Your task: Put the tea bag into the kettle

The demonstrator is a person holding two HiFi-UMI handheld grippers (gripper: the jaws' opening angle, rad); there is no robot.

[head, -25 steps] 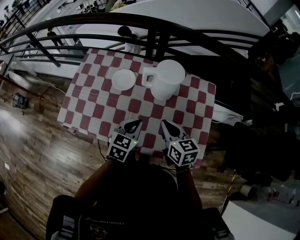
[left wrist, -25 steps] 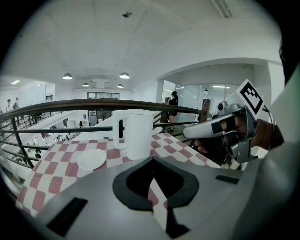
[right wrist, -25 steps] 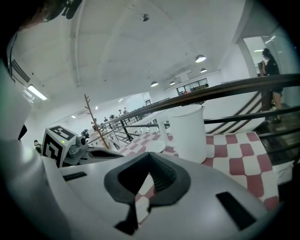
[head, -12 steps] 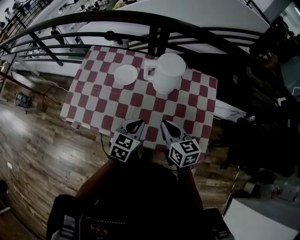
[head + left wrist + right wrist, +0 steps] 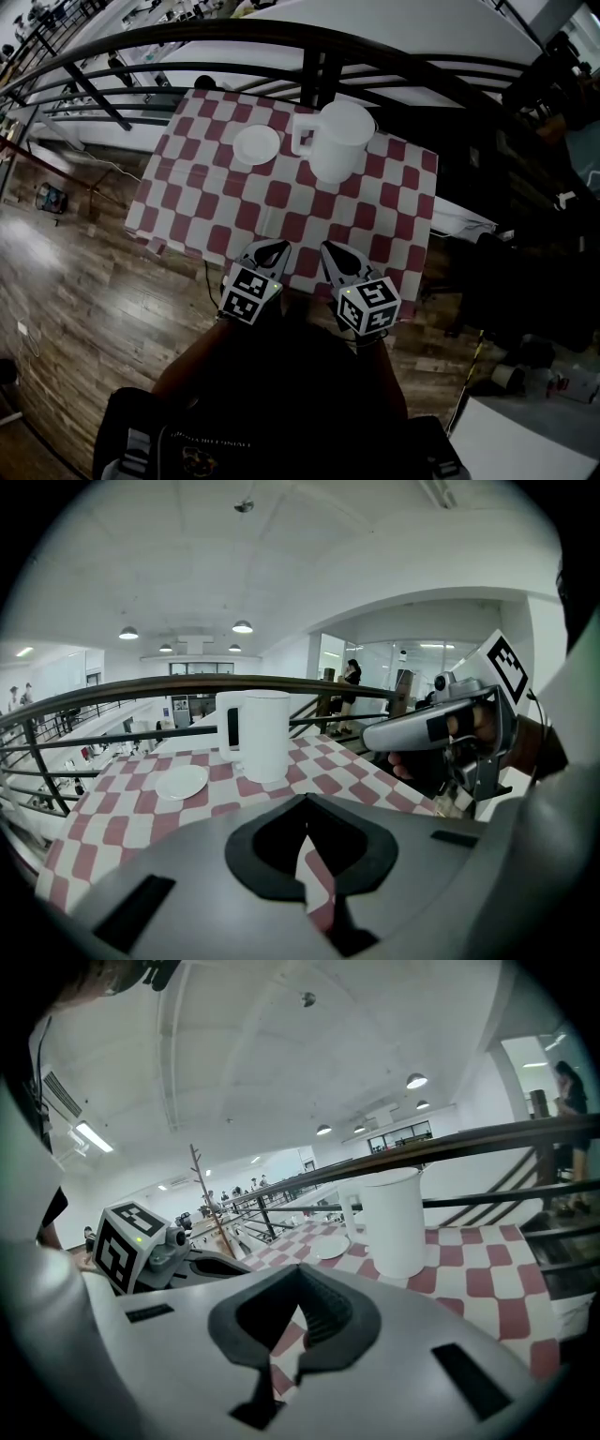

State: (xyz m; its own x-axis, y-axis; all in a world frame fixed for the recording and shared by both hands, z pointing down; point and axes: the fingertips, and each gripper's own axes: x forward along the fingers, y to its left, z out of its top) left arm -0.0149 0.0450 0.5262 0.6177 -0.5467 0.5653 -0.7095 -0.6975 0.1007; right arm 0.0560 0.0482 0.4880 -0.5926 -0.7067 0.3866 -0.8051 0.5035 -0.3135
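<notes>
- The counter (image 5: pixel 234 211), under a red-and-white chequered cloth, stands against a dark railing (image 5: pixel 309 42) above a wooden floor (image 5: pixel 84 309).
- The kettle (image 5: pixel 339 141), white and upright with its top open, stands toward 1 o'clock on the counter. Its handle is turned to 9 o'clock.
- A white saucer (image 5: pixel 256 145) lies just beside the kettle at its 9 o'clock, apart from it.
- The tea bag cannot be made out in any view; whether it lies on the saucer I cannot tell.
- The left gripper (image 5: pixel 279 246) hovers at the counter's 6 o'clock edge. Its fingers are clenched tip to tip with nothing between them, and they aim toward 12 o'clock.
- The right gripper (image 5: pixel 326 246) hangs just beside it at 3 o'clock, the two apart. Its fingers are likewise clenched on nothing.
- Each gripper's marker cube sits behind its fingers, the left one (image 5: pixel 246 293) and the right one (image 5: pixel 370 307).
- Both grippers are well apart from the kettle and the saucer, with bare cloth between.
- In the left gripper view the kettle stands at 12 o'clock beyond the closed tips, with the saucer at 10 o'clock. The person's right hand (image 5: pixel 405 761) grips the right gripper at 3 o'clock.
- In the right gripper view the kettle stands at 1 o'clock, the saucer just to its 9 o'clock side, and the left gripper's cube at 9 o'clock.
</notes>
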